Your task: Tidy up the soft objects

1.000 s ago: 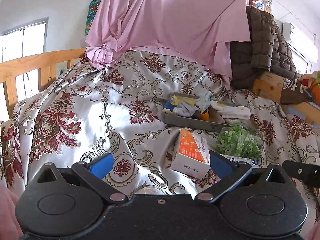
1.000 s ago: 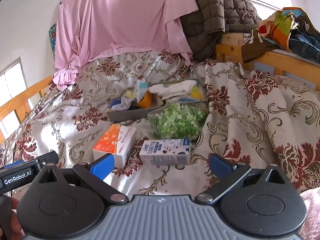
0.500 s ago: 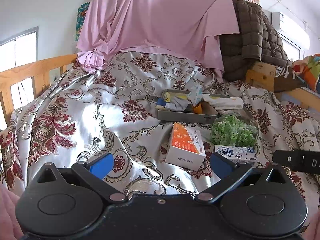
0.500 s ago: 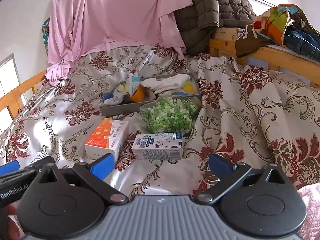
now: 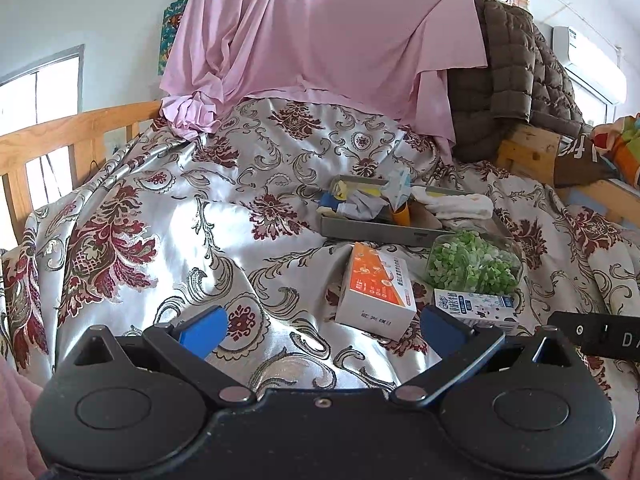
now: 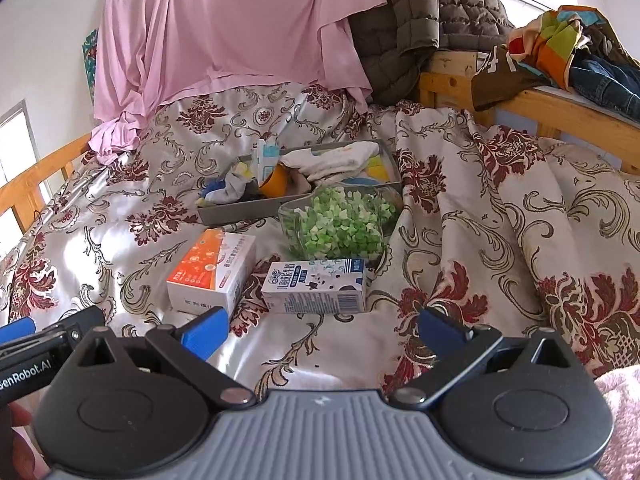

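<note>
A grey tray (image 5: 372, 233) (image 6: 240, 212) lies on the patterned bedspread, holding socks, a white folded cloth (image 5: 456, 205) (image 6: 336, 158) and small items. In front of it sit a clear container of green pieces (image 5: 472, 266) (image 6: 340, 226), an orange and white box (image 5: 376, 290) (image 6: 214, 268) and a small milk carton (image 5: 476, 306) (image 6: 316, 286). My left gripper (image 5: 320, 330) is open and empty, short of the orange box. My right gripper (image 6: 322, 330) is open and empty, just in front of the milk carton.
A pink sheet (image 5: 320, 28) hangs at the back, with a brown quilted jacket (image 5: 516, 80) to its right. Wooden bed rails (image 5: 60, 136) (image 6: 560, 108) run along both sides. Colourful clothes (image 6: 560, 40) are piled on the right rail. The left side of the bedspread (image 5: 160, 220) is bare.
Both grippers have pulled back slightly from the items, so the tray and boxes look a little farther away. Both stay open and empty.
</note>
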Demonstrator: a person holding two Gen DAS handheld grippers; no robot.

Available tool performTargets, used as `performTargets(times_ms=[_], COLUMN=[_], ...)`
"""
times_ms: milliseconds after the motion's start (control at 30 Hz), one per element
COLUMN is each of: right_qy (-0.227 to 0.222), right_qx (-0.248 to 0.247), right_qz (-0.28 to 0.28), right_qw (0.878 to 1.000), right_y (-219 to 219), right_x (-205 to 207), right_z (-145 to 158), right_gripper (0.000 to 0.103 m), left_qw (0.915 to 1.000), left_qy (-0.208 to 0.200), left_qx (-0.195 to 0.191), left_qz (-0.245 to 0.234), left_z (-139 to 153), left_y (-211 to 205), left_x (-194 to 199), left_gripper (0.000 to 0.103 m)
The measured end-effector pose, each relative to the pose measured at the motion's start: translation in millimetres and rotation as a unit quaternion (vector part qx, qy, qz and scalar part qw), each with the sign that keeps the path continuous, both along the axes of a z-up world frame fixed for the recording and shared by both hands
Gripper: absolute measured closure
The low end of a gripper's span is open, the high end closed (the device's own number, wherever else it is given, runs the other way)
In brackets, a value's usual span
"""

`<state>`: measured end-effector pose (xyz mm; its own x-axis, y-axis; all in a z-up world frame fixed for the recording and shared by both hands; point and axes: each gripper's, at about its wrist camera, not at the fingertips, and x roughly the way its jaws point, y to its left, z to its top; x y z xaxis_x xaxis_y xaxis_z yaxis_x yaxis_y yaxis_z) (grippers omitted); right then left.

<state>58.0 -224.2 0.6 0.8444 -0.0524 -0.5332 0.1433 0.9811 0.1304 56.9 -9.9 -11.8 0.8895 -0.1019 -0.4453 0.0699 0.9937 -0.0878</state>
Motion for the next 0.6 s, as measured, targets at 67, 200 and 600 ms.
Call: performTargets(times_ms=[67,200,600], right_qy=[0.000,0.002,0.003], right_qx=[0.000,0.000,0.000], right_qz=[0.000,0.000,0.001], right_qw=[1.000,1.000,1.000], right_y=[0.0,0.0,0.4], right_x=[0.0,0.4,0.3], right_z=[-0.2,-1.0,-1.6], right_gripper=[0.000,0.000,0.000], left_qw=[1.0000,1.0000,1.0000], left_qy=[0.000,0.000,0.000], left_qx=[0.001,0.000,-0.001], left_qz=[-0.001,-0.001,0.001], left_z=[0.0,0.1,-0.1], left_y=[0.0,-0.3,0.8], left_x=[0.2,0.5,0.3], left_gripper=[0.001,0.001,0.001])
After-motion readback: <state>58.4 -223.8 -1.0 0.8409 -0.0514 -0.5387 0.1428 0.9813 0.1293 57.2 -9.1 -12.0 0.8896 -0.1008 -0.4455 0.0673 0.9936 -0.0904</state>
